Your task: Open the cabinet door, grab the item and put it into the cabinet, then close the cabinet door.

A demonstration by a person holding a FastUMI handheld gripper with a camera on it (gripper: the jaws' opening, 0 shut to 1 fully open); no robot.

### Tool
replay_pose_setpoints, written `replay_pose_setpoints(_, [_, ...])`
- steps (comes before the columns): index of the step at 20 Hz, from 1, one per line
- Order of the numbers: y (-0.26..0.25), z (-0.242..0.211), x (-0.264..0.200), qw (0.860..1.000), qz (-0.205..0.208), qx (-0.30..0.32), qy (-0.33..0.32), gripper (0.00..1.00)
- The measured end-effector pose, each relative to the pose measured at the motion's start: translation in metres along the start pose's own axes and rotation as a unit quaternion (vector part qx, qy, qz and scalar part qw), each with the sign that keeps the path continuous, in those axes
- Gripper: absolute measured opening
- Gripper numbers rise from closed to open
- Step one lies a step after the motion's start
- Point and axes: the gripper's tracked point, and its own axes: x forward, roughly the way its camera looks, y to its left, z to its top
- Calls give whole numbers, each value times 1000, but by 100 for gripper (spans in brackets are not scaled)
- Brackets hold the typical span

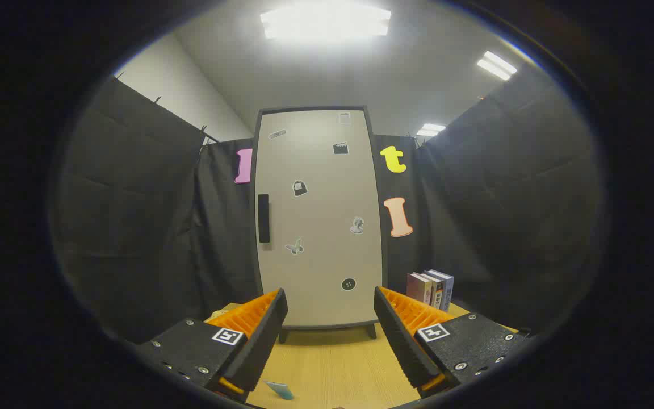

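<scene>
Standing upright on the wooden table (332, 363), the cabinet (317, 216) is straight ahead beyond the fingers, its pale door (327, 267) closed and dotted with small stickers, a dark vertical handle (263, 218) near its left edge. A few books (430, 288) stand upright just right of the cabinet's base. The gripper (330, 305) is spread wide and grips nothing. A small teal item (279, 389) lies on the table low between the fingers, close to the left one.
</scene>
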Motion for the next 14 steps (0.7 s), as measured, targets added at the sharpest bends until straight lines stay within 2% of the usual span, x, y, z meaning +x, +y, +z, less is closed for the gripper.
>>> replay_pose_setpoints(14, [19,2,8,1000,14,-1,0,95])
